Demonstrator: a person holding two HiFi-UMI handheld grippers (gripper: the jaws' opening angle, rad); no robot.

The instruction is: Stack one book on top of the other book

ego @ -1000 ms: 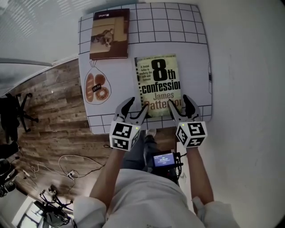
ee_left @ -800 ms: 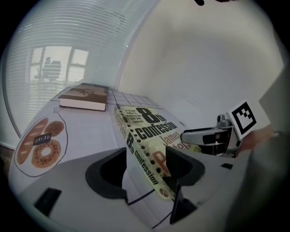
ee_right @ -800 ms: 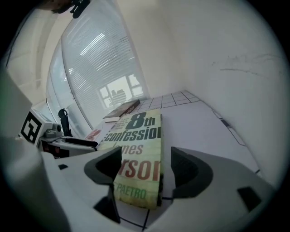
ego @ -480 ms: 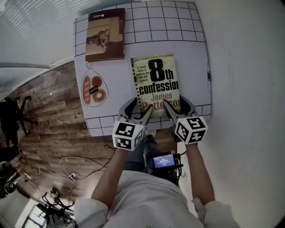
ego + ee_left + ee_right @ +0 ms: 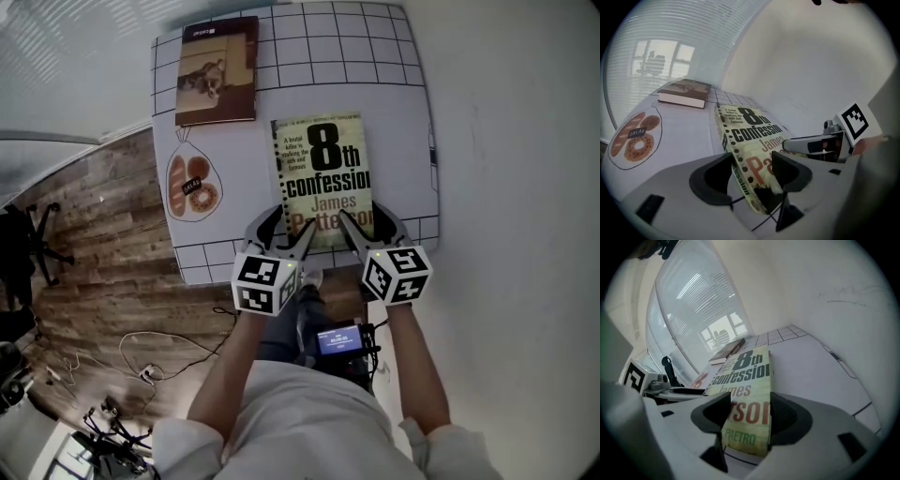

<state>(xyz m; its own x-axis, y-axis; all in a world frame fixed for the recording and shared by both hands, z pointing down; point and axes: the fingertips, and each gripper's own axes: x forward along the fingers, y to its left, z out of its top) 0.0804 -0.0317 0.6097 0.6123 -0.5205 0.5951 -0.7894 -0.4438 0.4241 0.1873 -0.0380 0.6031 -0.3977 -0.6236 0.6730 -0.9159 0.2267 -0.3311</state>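
The yellow-green "8th confession" book (image 5: 321,173) lies flat on the white gridded table (image 5: 398,141), its near edge towards me. My left gripper (image 5: 289,223) is open and straddles the near-left corner (image 5: 745,140): one pad beside the spine, the other over the cover. My right gripper (image 5: 368,217) straddles the near-right corner (image 5: 745,380); its jaws are closing, with the book edge between them. The brown book (image 5: 217,70) with a photo cover lies flat at the far left of the table, apart from both grippers.
A printed picture of a bread bag (image 5: 192,187) marks the table surface left of the yellow-green book. The table's near edge runs just under the grippers. Wooden floor (image 5: 94,253) with cables and a chair lies to the left. A small screen (image 5: 339,339) hangs at my waist.
Both grippers have edged slightly further over the book's near corners, and the left jaws stand a little wider. Neither book has moved on the table.
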